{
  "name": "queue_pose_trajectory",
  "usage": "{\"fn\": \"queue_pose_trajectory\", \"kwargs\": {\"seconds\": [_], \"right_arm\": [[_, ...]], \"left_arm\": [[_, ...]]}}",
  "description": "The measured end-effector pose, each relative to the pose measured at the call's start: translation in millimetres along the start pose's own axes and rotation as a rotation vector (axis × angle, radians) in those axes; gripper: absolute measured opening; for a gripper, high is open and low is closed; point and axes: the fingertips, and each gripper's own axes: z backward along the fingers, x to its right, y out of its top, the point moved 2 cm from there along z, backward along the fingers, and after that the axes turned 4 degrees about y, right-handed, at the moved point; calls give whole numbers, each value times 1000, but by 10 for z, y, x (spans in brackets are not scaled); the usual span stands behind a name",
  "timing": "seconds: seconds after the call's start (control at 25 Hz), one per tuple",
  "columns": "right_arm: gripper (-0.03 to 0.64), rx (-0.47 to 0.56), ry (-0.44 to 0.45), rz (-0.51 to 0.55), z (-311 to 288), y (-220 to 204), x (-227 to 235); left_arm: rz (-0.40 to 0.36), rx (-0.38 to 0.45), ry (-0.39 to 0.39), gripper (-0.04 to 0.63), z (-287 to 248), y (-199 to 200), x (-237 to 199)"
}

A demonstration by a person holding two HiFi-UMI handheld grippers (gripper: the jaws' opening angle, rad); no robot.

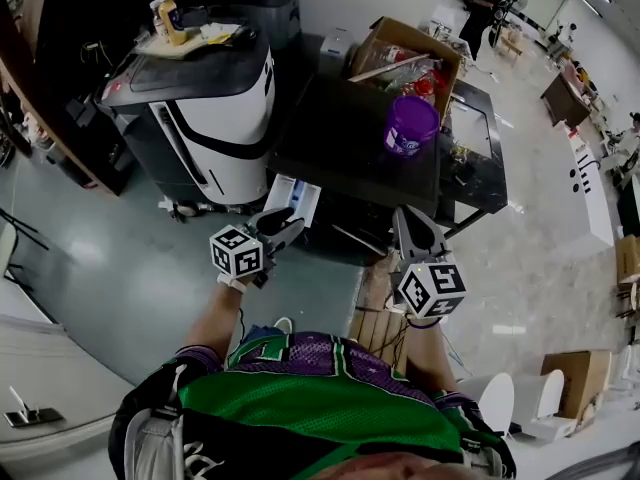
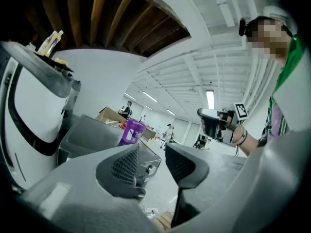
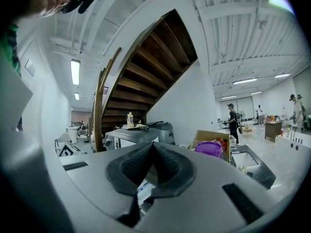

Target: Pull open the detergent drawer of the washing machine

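Note:
The dark washing machine (image 1: pixel 340 138) stands in front of me, a purple tub (image 1: pixel 411 126) on its top. A white and blue piece (image 1: pixel 297 200) juts from its front at the left; it looks like the drawer, standing out. My left gripper (image 1: pixel 285 226) hangs just before that piece, apart from it, jaws open with nothing between them (image 2: pixel 153 154). My right gripper (image 1: pixel 415 223) is held level before the machine's right side, its jaws shut tip to tip (image 3: pixel 153 149) on nothing. The left gripper view shows a knob (image 2: pixel 150 169) on the machine's front.
A white and black appliance (image 1: pixel 210 108) stands left of the machine, with a bottle (image 1: pixel 170 18) on top. An open cardboard box (image 1: pixel 410 53) sits behind the machine. A wooden pallet (image 1: pixel 375 318) lies by my feet. A person (image 1: pixel 487 3) stands far off. A staircase (image 3: pixel 146 67) rises at the left.

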Motion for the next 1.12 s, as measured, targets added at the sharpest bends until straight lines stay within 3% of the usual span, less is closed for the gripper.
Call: {"fn": "queue_pose_trajectory", "kwargs": {"seconds": [0.2,0.56,1.12], "right_arm": [[3,32,-9,-9,148,144,155],[3,78,30,-10,188,346,160],[2,130,113,2,-3,563,-48]], "left_arm": [[-123,64,42,148,76,507,408],[-225,153,203,70,278,1084,768],[-281,244,402,15,810,1460,892]]}}
